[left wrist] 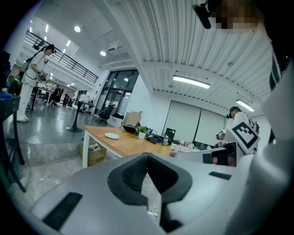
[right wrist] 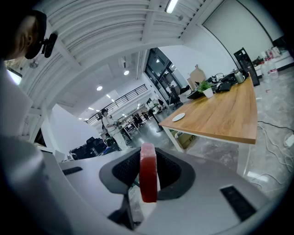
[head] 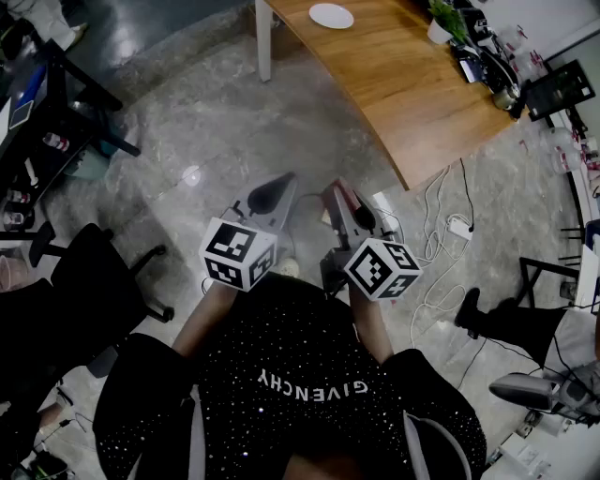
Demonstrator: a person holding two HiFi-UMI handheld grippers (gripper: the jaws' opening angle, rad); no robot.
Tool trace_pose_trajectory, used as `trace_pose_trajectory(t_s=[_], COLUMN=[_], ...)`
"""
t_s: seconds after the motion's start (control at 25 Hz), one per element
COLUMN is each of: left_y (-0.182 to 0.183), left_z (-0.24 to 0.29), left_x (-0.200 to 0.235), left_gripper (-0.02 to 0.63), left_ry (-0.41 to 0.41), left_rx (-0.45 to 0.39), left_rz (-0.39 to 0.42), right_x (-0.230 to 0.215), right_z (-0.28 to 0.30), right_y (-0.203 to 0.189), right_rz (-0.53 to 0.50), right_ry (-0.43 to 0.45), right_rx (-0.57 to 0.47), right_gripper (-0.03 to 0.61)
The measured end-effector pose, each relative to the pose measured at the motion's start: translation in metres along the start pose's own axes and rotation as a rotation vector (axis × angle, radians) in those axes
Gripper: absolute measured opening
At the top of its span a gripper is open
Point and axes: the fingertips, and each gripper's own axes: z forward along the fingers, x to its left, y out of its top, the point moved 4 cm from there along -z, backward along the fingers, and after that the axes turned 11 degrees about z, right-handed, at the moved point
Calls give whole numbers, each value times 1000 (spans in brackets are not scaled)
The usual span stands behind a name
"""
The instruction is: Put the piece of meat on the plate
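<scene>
Meat (right wrist: 148, 176) stands pinched edgewise in the right gripper (head: 343, 199), well short of the table (head: 394, 84); left gripper (left wrist: 147, 158) closed, empty. Walking jolts (thin hold) could drop it before the plate (head: 331, 15) at the table's far corner.

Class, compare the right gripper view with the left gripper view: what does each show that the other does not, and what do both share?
Only the right gripper view: a red piece of meat clamped upright in the right gripper. Only the left gripper view: the left gripper, jaws together on nothing, and the other gripper's marker cube. Both: the wooden table with a white plate and a potted plant.
</scene>
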Motion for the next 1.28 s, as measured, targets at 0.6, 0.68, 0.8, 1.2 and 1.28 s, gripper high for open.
trace_pose_trajectory(t_s=[0.6, 0.68, 0.8, 1.2, 1.28], left_y=[29, 37, 52, 78, 77], left_z=[120, 136, 160, 223, 231], left_x=[114, 128, 147, 212, 225], left_gripper=[11, 11, 11, 11, 11], left_ry=[-62, -82, -111, -184, -196], left_rx=[11, 14, 14, 37, 38], left_rz=[-16, -15, -7, 5, 8], right_x=[-15, -14, -13, -18, -19], right_z=[152, 172, 198, 277, 290], right_y=[80, 95, 119, 168, 172], right_rz=[-21, -25, -24, -12, -5], right_ry=[-37, -42, -50, -101, -111], right_rx=[-5, -13, -29, -73, -83], right_gripper=[97, 97, 97, 97, 97])
